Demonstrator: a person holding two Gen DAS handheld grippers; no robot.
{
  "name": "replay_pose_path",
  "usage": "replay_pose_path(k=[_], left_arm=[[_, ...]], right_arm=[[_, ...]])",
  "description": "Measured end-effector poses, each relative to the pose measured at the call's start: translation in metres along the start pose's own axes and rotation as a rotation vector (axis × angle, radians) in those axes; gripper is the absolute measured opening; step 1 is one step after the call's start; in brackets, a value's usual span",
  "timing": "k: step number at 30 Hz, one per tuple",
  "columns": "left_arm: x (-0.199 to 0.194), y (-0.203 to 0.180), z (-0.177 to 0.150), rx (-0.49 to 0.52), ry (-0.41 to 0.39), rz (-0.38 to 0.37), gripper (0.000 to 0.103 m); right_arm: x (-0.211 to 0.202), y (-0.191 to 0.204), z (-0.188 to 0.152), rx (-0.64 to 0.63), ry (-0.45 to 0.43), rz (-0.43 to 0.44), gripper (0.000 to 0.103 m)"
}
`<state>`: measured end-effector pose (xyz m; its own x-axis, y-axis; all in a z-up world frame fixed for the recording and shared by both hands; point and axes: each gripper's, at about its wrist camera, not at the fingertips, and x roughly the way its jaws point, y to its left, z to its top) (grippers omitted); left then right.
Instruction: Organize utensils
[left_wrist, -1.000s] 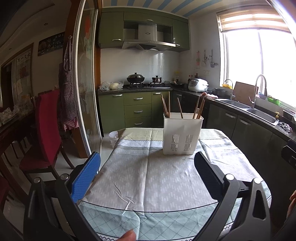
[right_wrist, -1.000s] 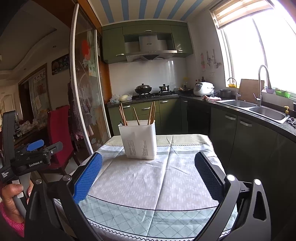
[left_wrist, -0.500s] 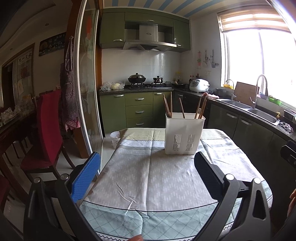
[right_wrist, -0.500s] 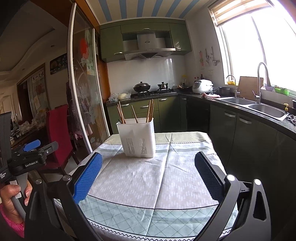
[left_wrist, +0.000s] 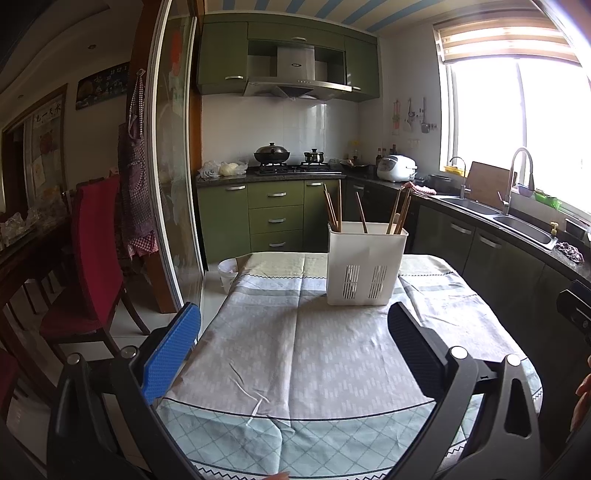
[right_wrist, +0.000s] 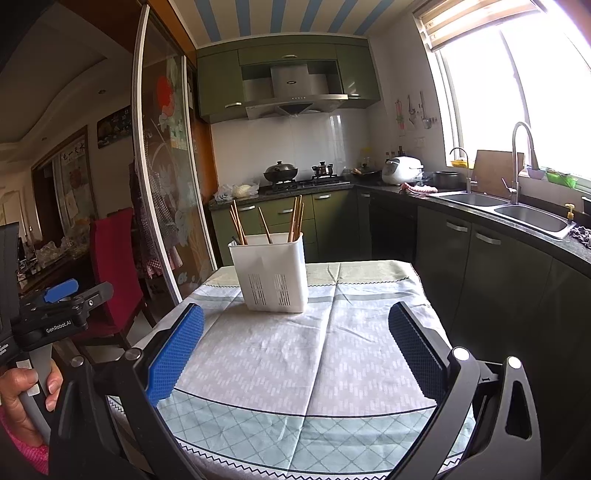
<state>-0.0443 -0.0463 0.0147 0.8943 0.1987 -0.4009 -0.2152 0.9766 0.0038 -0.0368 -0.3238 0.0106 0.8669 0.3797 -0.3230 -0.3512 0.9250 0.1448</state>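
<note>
A white slotted utensil holder (left_wrist: 364, 264) stands upright on the far part of the cloth-covered table (left_wrist: 295, 354). Several wooden chopsticks (left_wrist: 334, 212) stick out of it. It also shows in the right wrist view (right_wrist: 271, 275), chopsticks (right_wrist: 238, 223) leaning in it. My left gripper (left_wrist: 293, 334) is open and empty, held above the near part of the table, well short of the holder. My right gripper (right_wrist: 295, 338) is open and empty, also short of the holder. The left gripper's body (right_wrist: 55, 314) shows at the right view's left edge, held by a hand.
A red chair (left_wrist: 94, 251) and a glass sliding door (left_wrist: 173, 177) stand left of the table. Green cabinets, a stove with pots (left_wrist: 271, 153) and a counter with a sink (left_wrist: 517, 221) run behind and to the right. A white bin (left_wrist: 227, 273) sits on the floor.
Both grippers have drifted slightly; the holder sits a little further right in each view. Both stay open and empty. The holder and chopsticks have not moved on the table.
</note>
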Motion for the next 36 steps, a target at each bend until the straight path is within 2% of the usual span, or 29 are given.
replay_pose_path(k=[24, 30, 36], left_arm=[[0.006, -0.007, -0.005, 0.037, 0.014, 0.018, 0.096], [0.008, -0.008, -0.006, 0.032, 0.021, 0.001, 0.096], [0.008, -0.004, -0.006, 0.031, -0.006, -0.018, 0.096]], right_arm=[[0.014, 0.002, -0.006, -0.015, 0.012, -0.044, 0.098], [0.016, 0.002, -0.008, -0.010, 0.012, -0.050, 0.098], [0.017, 0.002, -0.009, -0.011, 0.016, -0.050, 0.098]])
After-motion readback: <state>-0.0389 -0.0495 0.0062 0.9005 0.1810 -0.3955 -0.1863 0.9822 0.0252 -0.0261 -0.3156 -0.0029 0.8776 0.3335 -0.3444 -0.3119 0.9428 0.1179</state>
